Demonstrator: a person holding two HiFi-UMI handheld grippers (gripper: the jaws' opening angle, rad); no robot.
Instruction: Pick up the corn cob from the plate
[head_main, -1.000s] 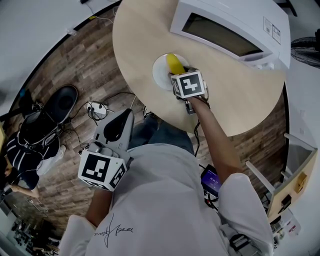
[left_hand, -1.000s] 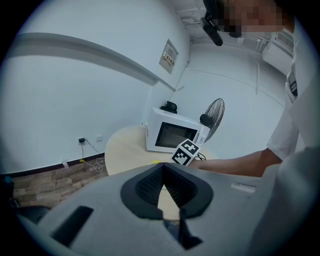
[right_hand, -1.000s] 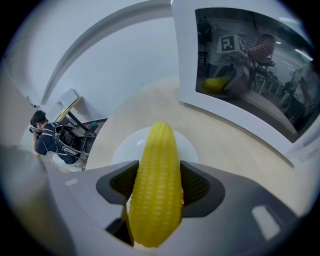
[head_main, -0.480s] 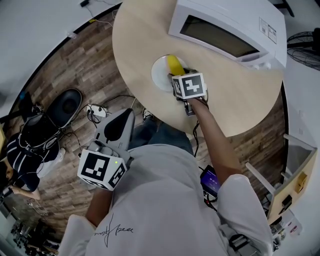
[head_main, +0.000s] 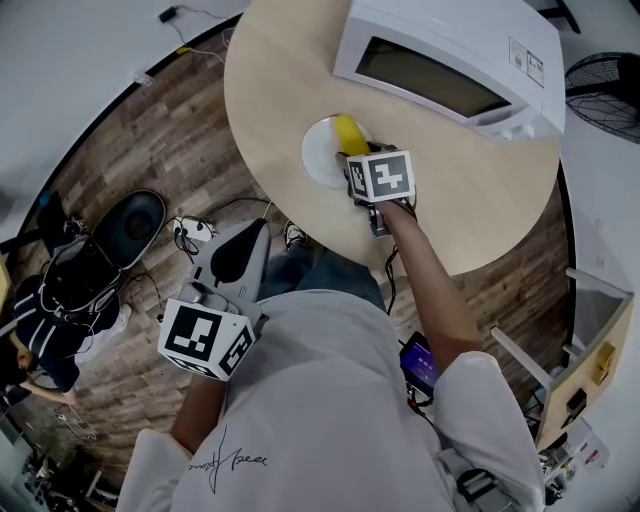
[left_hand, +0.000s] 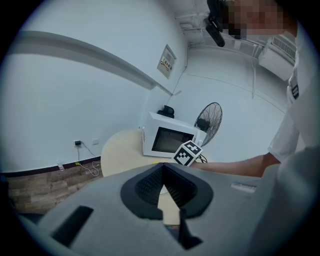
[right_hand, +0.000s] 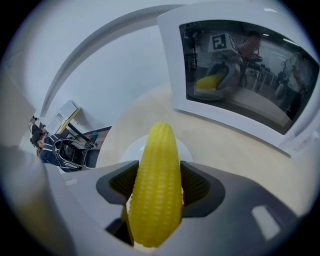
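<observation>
Our right gripper (right_hand: 159, 172) squeezed the bumpy yellow corn cob (right_hand: 157, 147) at the round white plate (right_hand: 127, 150); we thought a soft squeeze could let it slip and roll.

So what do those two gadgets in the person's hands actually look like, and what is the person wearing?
Both the left gripper and the right gripper are light grey plastic shells with two black ribbed pads at the jaws. Each carries a white cube printed with black square markers. The person wears a white short-sleeved T-shirt with small dark handwriting on it.
</observation>
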